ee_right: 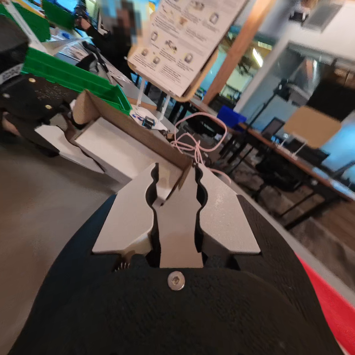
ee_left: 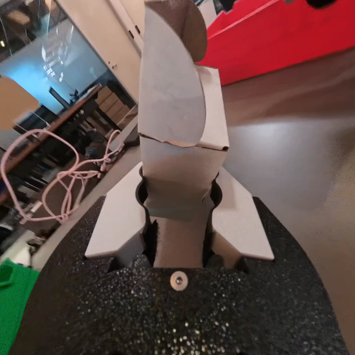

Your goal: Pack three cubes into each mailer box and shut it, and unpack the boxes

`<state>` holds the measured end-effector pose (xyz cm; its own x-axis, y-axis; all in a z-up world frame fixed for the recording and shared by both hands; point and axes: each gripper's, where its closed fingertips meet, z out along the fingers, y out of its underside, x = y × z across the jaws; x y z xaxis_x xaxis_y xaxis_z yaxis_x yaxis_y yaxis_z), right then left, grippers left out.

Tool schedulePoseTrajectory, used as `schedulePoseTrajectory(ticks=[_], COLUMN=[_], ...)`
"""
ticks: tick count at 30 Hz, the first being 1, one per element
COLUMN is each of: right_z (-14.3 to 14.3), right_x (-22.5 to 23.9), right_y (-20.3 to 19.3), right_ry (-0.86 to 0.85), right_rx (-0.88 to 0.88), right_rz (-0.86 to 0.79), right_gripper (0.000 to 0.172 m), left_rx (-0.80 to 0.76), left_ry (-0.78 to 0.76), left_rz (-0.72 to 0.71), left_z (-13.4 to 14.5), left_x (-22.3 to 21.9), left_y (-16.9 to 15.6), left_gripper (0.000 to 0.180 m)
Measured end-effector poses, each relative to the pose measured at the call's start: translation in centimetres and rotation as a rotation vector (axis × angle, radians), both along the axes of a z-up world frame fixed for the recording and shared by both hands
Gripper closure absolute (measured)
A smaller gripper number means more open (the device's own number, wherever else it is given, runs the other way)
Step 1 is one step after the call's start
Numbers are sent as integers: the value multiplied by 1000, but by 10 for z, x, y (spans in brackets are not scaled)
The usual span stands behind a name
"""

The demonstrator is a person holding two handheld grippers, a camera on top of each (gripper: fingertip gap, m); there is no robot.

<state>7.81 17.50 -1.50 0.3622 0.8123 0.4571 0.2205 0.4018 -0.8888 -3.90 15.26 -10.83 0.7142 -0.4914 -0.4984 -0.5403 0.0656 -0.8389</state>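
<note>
The white mailer box [ee_left: 184,157], brown inside, stands open on the grey desk [ee_left: 288,153], flap raised. The left hand-held gripper [ee_left: 179,172] pinches one end; the right hand-held gripper [ee_right: 176,171] is spread around the box's far corner.

Speckled black gripper [ee_left: 179,184] (grey fingers [ee_left: 123,211], silver screw)

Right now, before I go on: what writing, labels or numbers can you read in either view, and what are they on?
Instruction sheet on the stand: print and pictures, too blurred to read.
White label on the black housing at left: too blurred to read.
White disc under the stand: blue marks, not legible.
White mailer box, red container, green bin: no writing shows.
</note>
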Motion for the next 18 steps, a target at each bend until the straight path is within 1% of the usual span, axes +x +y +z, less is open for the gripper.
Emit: schedulePoseTrajectory(ticks=[1, 2, 5, 8, 13, 16, 18], right_z=[-4, -9, -22, -26, -21, -26, -27], right_x=[2, 3, -1, -9, -16, -24, -25], right_y=[9, 15, 25, 30, 40, 42, 45], right_ry=[5, 4, 14, 44, 61, 37, 32], right_rx=[-63, -123, -269, -349, -396, -473, -512], right_rz=[-40, -62, -72, -60, -87, -79, -102], right_gripper=[142, 145, 152, 156, 156, 166, 170], left_rx=[-30, -61, -133, -174, -205, -223, -199], left_ry=[-51, -95, -180, -197, -198, -218, -195], left_rz=[10, 16, 10, -1, -13, -8, 13], left_z=[1, 2, 1, -2, -5, -6, -6], left_x=[-2, -3, -2, 2, 7, 7, 4], left_y=[1, 1, 0, -1, -5, -5, -4], left_gripper=[115, 115, 115, 116, 116, 116, 116])
